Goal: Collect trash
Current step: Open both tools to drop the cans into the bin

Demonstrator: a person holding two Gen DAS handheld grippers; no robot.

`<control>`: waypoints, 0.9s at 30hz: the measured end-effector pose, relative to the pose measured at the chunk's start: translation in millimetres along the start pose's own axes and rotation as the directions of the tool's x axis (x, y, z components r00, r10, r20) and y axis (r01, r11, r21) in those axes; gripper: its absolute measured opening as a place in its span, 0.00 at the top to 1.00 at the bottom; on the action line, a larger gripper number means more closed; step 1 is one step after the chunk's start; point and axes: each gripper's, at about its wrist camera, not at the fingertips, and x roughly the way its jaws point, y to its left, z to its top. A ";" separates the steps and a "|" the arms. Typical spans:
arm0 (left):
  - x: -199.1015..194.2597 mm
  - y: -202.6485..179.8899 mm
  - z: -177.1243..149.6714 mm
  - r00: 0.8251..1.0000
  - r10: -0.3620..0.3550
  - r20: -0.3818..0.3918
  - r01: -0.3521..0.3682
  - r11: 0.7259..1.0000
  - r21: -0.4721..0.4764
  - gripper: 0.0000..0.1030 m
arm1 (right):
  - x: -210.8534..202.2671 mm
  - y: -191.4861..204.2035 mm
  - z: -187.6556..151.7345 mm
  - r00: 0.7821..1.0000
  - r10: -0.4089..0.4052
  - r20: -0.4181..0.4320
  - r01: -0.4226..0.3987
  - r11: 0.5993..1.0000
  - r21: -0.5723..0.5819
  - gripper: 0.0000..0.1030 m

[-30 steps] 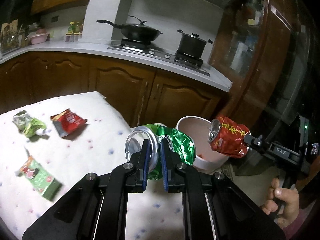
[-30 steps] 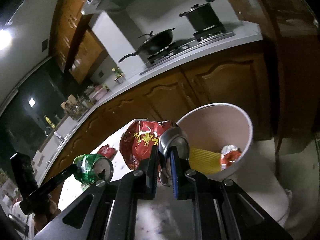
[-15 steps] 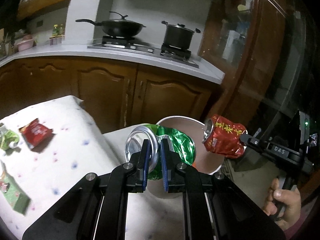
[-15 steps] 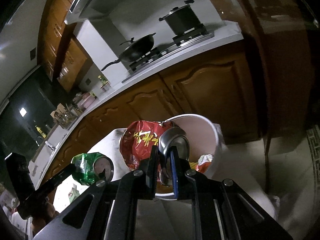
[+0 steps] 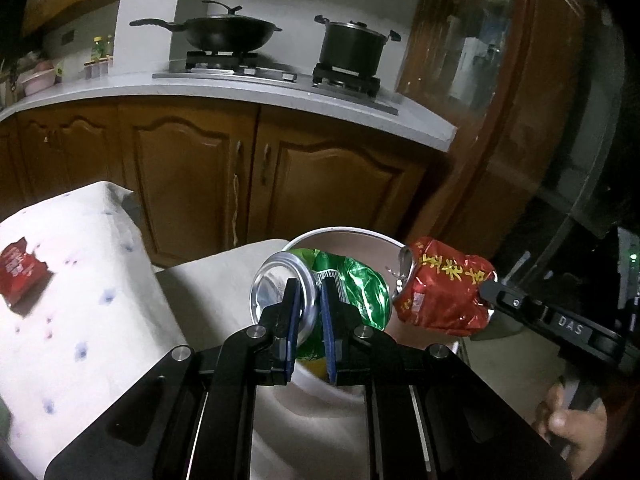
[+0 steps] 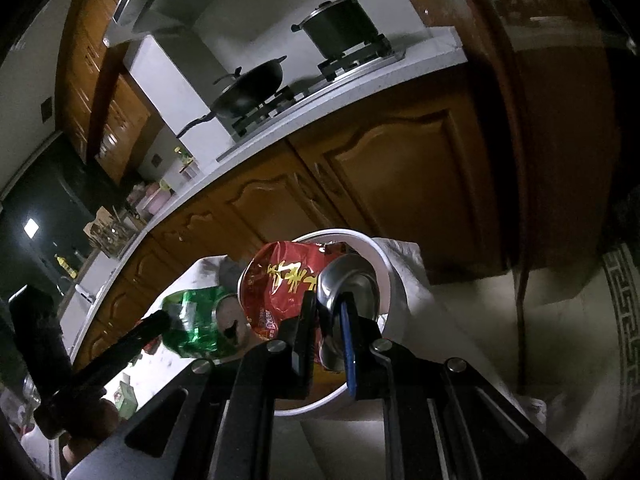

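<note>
Here, green can (image 5: 352, 292) crushed, red can (image 5: 444, 292) crumpled

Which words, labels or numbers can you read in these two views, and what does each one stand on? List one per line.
"DAS": white letters on the black arm of the right gripper, seen in the left wrist view.
Yellow characters on the crushed red can: large, but too crumpled to read surely.
Barcode label on the crushed green can: too small to read.
White print on the red wrapper on the tablecloth: blurred.
</note>
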 end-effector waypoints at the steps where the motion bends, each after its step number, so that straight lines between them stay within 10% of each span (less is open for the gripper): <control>1: 4.2 -1.2 0.0 1.000 0.004 -0.004 -0.004 1.000 0.004 0.91 | 2.1 0.8 0.4 1.000 -0.001 -0.002 0.001 1.000 -0.004 0.89; 20: 39.9 -9.2 -5.5 0.998 0.027 -0.060 -0.024 0.999 0.046 0.90 | 34.1 -3.0 3.7 0.998 -0.036 -0.059 0.034 0.999 -0.026 0.89; 27: 27.8 -10.2 -7.4 0.999 0.033 -0.037 -0.031 0.998 0.064 0.70 | 37.6 -5.9 2.4 0.997 -0.002 -0.076 0.002 1.000 -0.001 0.81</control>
